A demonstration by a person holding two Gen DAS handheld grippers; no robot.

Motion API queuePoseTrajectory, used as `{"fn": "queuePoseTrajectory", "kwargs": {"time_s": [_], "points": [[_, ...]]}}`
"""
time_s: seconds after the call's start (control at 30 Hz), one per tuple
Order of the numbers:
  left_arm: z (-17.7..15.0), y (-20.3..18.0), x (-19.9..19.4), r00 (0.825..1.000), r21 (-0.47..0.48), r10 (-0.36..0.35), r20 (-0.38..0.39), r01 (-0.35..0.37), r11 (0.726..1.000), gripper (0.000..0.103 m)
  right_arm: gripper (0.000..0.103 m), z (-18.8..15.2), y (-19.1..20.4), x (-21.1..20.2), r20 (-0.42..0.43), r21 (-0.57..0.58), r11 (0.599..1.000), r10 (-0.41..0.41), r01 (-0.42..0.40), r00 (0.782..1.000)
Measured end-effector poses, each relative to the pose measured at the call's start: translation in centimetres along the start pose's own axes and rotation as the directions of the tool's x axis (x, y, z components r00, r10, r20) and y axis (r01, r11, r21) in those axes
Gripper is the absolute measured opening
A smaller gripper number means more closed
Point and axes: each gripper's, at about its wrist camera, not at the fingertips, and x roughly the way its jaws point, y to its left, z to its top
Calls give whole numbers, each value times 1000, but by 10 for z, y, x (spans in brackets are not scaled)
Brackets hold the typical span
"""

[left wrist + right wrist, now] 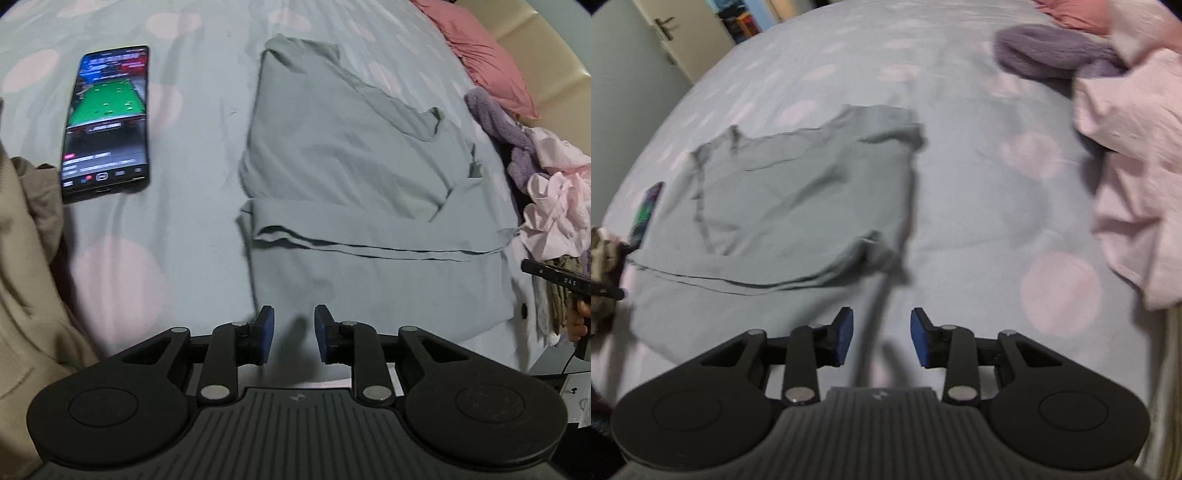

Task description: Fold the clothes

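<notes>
A grey-green T-shirt lies flat on the bed, its sides and a hem band folded over the body. My left gripper hovers open over the shirt's near left edge, nothing between its blue pads. In the right wrist view the same shirt lies ahead and to the left. My right gripper is open above the shirt's near right edge, empty. Part of the right gripper and a hand holding it show at the right edge of the left wrist view.
A phone with a lit screen lies on the spotted bedsheet left of the shirt. Pink cloth and a purple fuzzy garment are piled at the right. Beige fabric sits at the left. A pink pillow lies beyond.
</notes>
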Motion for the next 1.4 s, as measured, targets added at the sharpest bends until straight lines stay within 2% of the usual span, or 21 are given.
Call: {"fn": "queuePoseTrajectory", "kwargs": {"time_s": [0.1,0.13,0.2,0.27,0.33,0.4,0.47,0.5,0.53,0.63,0.73,0.8,0.87,0.93,1.03,1.07,1.1,1.17,1.3,1.33,1.4], "points": [[-1,-19,-3,998,104,23,63,-29,994,21,39,-1,17,3,8,-92,996,-16,17,1000],[-2,-27,-1,996,169,50,68,-61,984,21,39,1,26,4,17,-140,989,-36,38,999],[-5,-45,5,991,302,109,74,-127,945,24,39,2,47,6,45,-269,959,-84,93,995],[-17,-56,14,978,432,193,80,-209,878,24,39,1,59,7,55,-353,928,-109,121,993],[-30,-65,23,959,550,264,106,-277,788,24,39,-2,69,10,67,-455,877,-136,152,988],[-48,-72,31,921,663,341,190,-377,647,24,40,-11,78,15,94,-587,783,-188,207,978],[-57,-76,34,897,723,369,244,-421,547,24,40,-23,83,21,124,-706,661,-239,255,963],[-62,-77,35,886,748,378,269,-439,497,24,40,-27,83,23,127,-738,623,-247,258,961],[-64,-78,35,881,765,378,284,-446,464,24,40,-31,82,25,129,-766,589,-252,258,959],[-64,-76,34,870,779,378,318,-467,419,24,42,-37,80,27,131,-802,543,-246,248,960],[-62,-73,32,852,766,391,347,-498,406,24,48,-42,80,26,153,-838,481,-245,257,957],[-59,-72,31,853,755,390,348,-501,422,24,48,-43,79,25,163,-846,462,-251,266,954],[-56,-73,33,854,750,391,344,-500,433,24,48,-42,78,25,159,-843,468,-255,266,954],[-57,-77,39,851,763,397,344,-500,410,24,48,-46,79,26,159,-853,448,-263,267,952],[-59,-85,50,840,794,415,351,-501,343,23,48,-51,81,29,162,-878,397,-279,267,947],[-59,-87,53,838,803,420,348,-498,329,19,48,-52,81,31,156,-884,389,-280,260,947],[-57,-90,56,843,810,426,328,-483,332,3,46,-52,82,31,146,-886,391,-278,251,949],[-49,-91,58,852,812,432,295,-462,357,2,44,-50,83,32,125,-882,409,-272,233,954],[-13,-87,42,895,734,372,244,-421,532,2,35,-41,83,31,113,-866,451,-241,214,964],[-1,-84,35,908,701,351,229,-404,588,2,35,-39,83,30,110,-862,462,-233,210,966],[16,-78,27,930,647,311,197,-362,671,2,35,-36,82,30,108,-861,467,-220,202,969]]}}
